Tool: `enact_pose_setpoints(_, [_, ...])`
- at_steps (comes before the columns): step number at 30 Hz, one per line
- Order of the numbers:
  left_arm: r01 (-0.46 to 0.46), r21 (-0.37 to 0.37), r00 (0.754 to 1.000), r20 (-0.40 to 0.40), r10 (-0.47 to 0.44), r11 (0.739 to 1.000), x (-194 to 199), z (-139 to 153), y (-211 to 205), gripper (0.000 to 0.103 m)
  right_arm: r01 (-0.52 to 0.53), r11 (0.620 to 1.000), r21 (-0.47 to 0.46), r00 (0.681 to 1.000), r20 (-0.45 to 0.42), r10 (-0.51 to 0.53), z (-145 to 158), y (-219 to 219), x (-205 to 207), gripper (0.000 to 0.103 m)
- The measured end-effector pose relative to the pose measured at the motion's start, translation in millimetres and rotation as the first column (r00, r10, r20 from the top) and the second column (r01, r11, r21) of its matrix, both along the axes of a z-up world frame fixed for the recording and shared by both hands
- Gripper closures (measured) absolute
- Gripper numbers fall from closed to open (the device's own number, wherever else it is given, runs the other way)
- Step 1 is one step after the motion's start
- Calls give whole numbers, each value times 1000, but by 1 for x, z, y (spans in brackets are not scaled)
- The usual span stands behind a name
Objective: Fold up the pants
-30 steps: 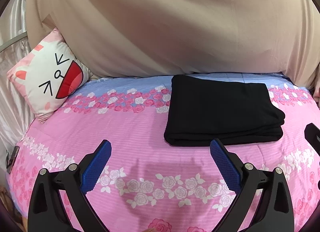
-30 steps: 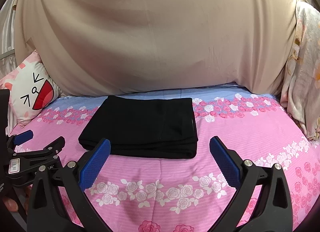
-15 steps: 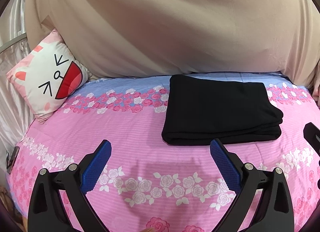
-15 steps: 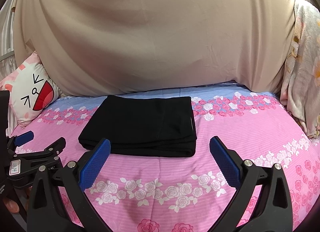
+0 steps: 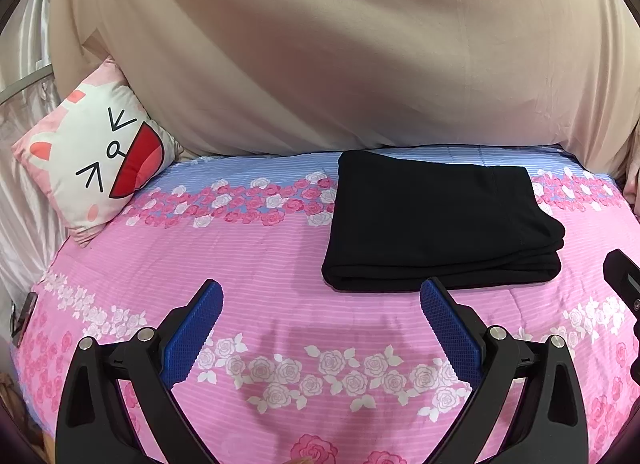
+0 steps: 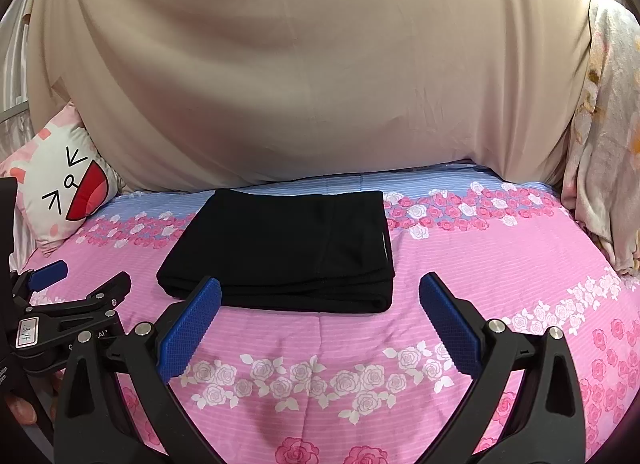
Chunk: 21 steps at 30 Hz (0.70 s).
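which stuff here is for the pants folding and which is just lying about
For the job: folded black fabric pants, left tongs, right tongs.

Lying about: white and pink cat-face cushion, beige draped sheet, pale floral blanket.

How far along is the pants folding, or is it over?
It looks done: the black pants lie on the pink bedspread as a neat stacked rectangle, layers showing at the near edge. Nothing is in hand: the left hand-held gripper and right hand-held gripper are both open and empty, short of the pants. Little seems left, perhaps only putting them away.
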State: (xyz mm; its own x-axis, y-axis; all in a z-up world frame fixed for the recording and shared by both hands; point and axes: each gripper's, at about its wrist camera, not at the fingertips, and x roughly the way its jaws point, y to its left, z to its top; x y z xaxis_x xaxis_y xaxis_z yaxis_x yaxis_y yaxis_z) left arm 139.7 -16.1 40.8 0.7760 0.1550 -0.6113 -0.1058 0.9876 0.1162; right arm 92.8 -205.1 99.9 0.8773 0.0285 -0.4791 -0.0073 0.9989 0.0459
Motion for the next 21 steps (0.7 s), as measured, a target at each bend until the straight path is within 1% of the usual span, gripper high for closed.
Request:
enact_pose_setpoints(10, [0,7,1000,6,0,1000,1,1,-3,5,-3,1000,0,1000,-1,3,0,0,0,6])
enact_pose_setpoints(16, [24,-20,1000,-2,-24,1000,2,1,-3,5,-4,1000,0,1000,-1,4,0,0,1,6])
enact_pose_setpoints(21, [24,-1,1000,7,-24,1000,2,2,-5,5,-3,1000,2,1000,-1,3,0,-2,1,6])
